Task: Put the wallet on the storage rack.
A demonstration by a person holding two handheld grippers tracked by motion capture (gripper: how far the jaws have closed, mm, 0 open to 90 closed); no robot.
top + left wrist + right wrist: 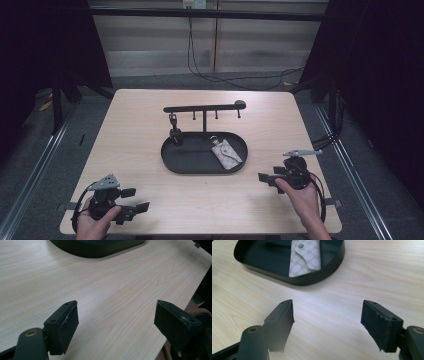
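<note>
A black oval tray (pixel 172 162) sits mid-table with a grey patterned key pouch (pixel 226 153) lying in its right half. From the tray rises a black rack (pixel 205 107) with several hooks; a small dark key fob (pixel 174 131) hangs from its left hook. My left gripper (pixel 135 200) rests at the table's near left corner, jaws open over bare wood (pixel 116 315). At the near right, my right gripper (pixel 264 178) points left toward the tray, open and holding nothing (pixel 327 315); the key pouch (pixel 305 257) and tray rim (pixel 312 280) lie ahead of it.
The wooden table (pixel 140 115) has bare wood all around the tray. Its near edge runs just under both hands. A black cable (pixel 200 70) trails over the floor behind the table, and dark curtains flank both sides.
</note>
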